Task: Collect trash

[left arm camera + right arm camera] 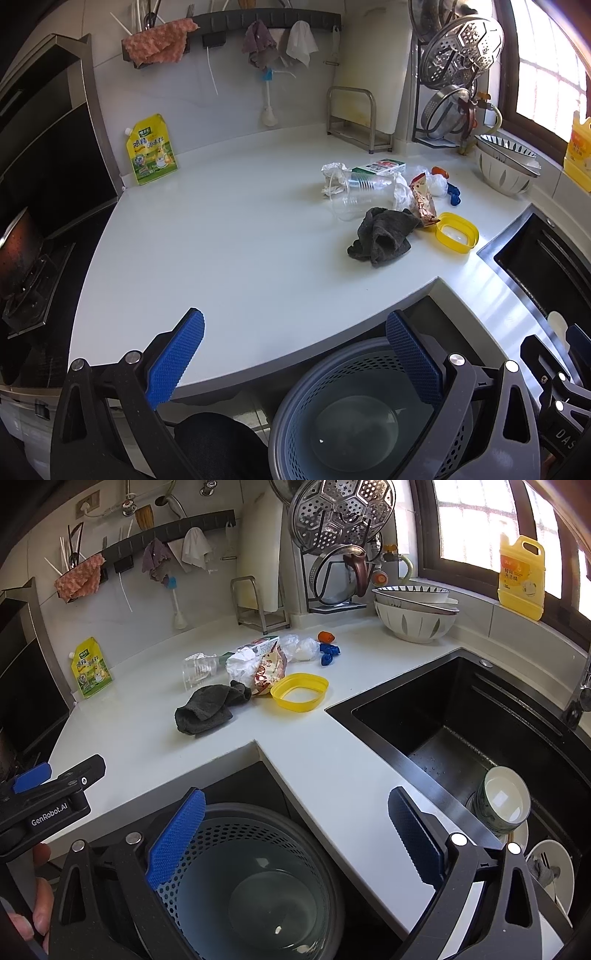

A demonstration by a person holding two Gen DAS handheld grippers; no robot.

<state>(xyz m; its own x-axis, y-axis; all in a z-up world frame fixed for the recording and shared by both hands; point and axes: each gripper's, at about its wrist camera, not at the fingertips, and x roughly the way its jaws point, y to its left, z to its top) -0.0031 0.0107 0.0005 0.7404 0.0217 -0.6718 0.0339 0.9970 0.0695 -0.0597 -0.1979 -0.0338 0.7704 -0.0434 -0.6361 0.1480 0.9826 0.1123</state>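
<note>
Lettering "GenRobot.AI" marks the left gripper (pixel 51 794); it and the right gripper (pixel 295 834) gape wide, empty.

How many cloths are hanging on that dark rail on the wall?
3: a pink cloth at the rail's left end, a purple-grey cloth near the middle, and a white cloth beside it. Others may be hidden.

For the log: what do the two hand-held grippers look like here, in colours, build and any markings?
Both match. Each hand-held gripper, left and right, has a black angular frame with triangular cut-outs and round silver bolt heads. The fingers carry blue pads with a fine dotted texture. In the right wrist view the left unit's black body shows white "GenRobot.AI" lettering. No cables are visible.
</note>
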